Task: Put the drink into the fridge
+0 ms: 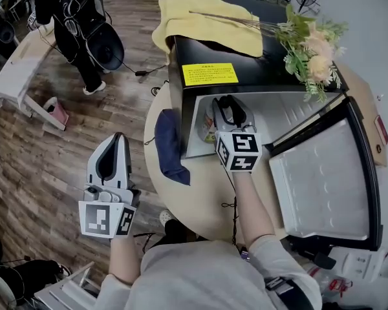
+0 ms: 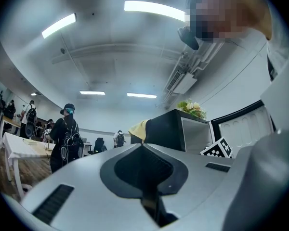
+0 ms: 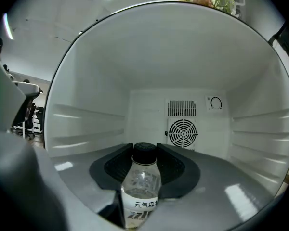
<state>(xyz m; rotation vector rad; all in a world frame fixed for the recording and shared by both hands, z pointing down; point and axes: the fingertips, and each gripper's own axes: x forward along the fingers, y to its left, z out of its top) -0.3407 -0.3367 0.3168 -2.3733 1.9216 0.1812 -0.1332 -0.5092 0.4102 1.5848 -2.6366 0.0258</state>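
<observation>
The right gripper (image 3: 144,147) is clamped on a drink bottle (image 3: 141,186), its two dark jaw pads pressing the bottle's neck and shoulder from either side. The bottle lies along the jaws, with its black cap pointing away from the gripper toward the back wall of the fridge and its base nearest the camera. It is clear plastic, with a white label carrying dark print round the body.

Jaws and bottle sit inside the mouth of the mini fridge (image 3: 96,105), held above its white floor. The chamber is white, with ribbed ledges on both side walls. A round fan grille (image 3: 183,133) and a small dial (image 3: 215,102) are on the back wall.

In the head view the fridge is a black box standing on a round table (image 1: 200,202), its door (image 1: 323,179) swung wide to the right. A yellow cloth (image 1: 200,18) and a bunch of flowers (image 1: 310,44) lie on its top. A dark blue cloth (image 1: 169,147) lies on the table just beside its left wall.

The left gripper (image 2: 142,145) is closed on nothing and hangs over the wooden floor (image 1: 39,166), well apart from the fridge.
</observation>
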